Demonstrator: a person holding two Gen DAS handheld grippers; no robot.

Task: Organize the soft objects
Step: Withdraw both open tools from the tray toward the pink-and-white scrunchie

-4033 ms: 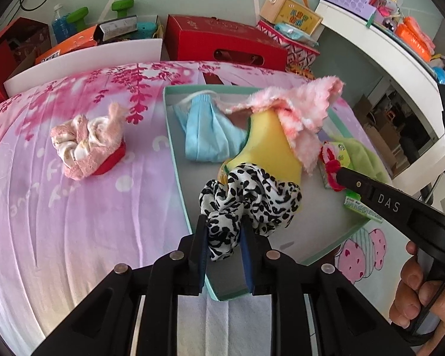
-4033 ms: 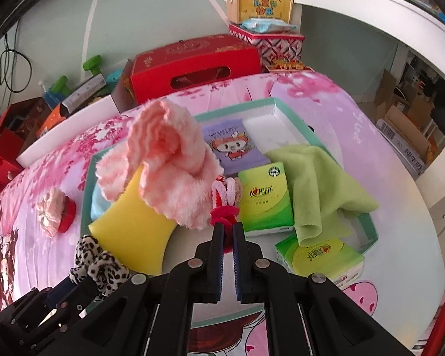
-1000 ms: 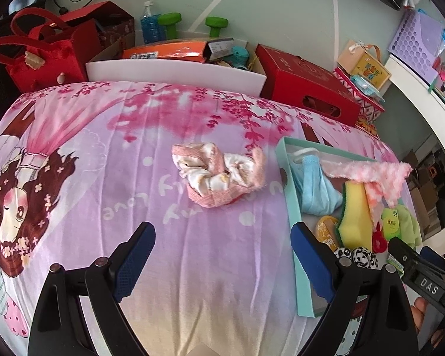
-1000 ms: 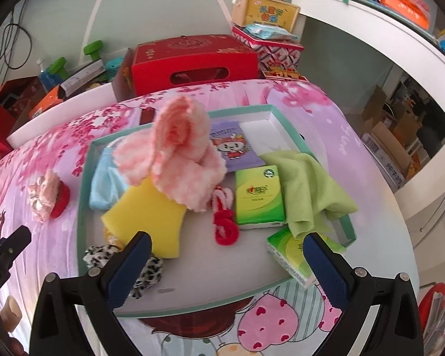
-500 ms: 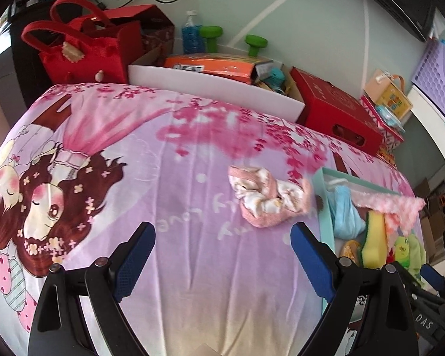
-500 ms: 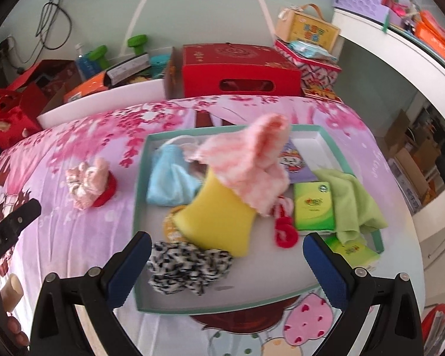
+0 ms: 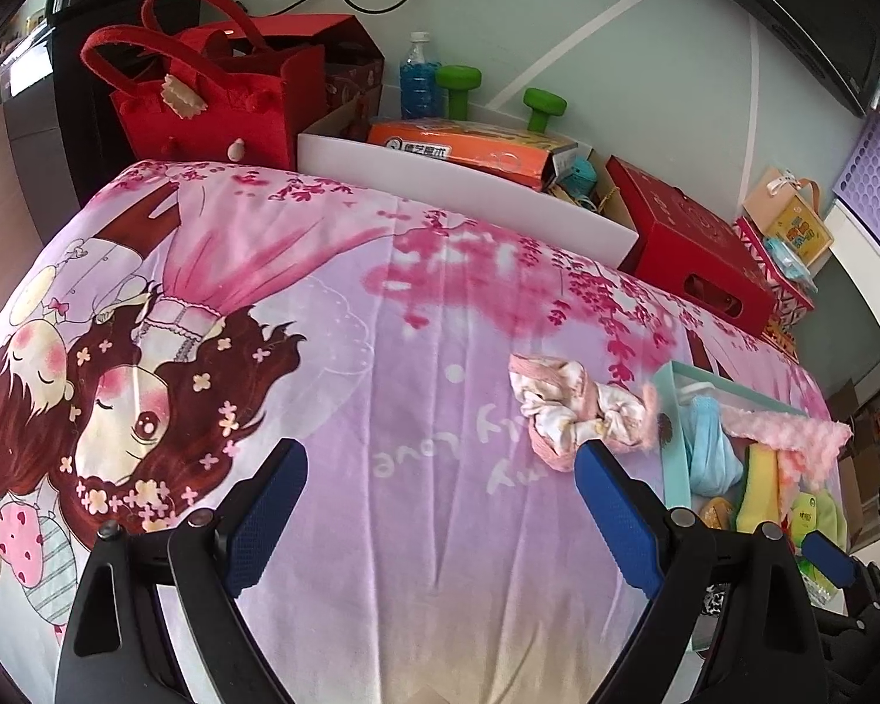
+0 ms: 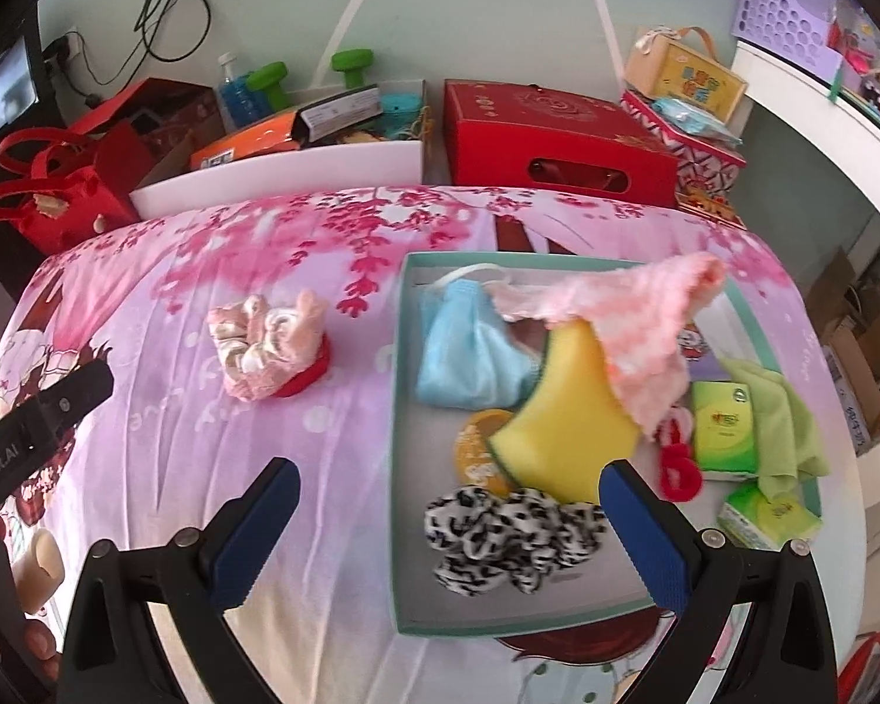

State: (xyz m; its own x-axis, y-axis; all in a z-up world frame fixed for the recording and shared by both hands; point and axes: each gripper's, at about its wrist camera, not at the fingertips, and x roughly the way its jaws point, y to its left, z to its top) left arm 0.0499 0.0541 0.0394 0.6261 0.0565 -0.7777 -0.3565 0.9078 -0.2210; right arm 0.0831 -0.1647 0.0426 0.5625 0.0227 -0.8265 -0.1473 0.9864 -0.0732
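Both tongs are released and grasp nothing: the left tongs [image 7: 437,507] stand with jaws spread wide above the printed pink blanket [image 7: 334,352], and the right tongs [image 8: 449,522] stand equally spread above the near edge of the teal-rimmed tray [image 8: 398,410]. The tray serves as landmark. Inside it lie a leopard-print scrunchie [image 8: 510,537] at the near end, a yellow sponge [image 8: 569,428] at the centre with a pink fluffy cloth [image 8: 628,317] draped over its far side, a light blue face mask [image 8: 469,352] at the far left corner, a red and white scrunchie [image 8: 677,463] just right of the sponge, a green tissue pack [image 8: 724,425] and a green cloth [image 8: 783,416] along the right side. A second green tissue pack [image 8: 768,513] sits at the tray's near right corner. Outside the tray, to its left on the blanket and apart from it, lies a pink and cream scrunchie [image 8: 264,346] resting on a red one [image 8: 308,378]. Beyond the tray stand a red box [image 8: 557,141] and a white bin [image 8: 276,176].
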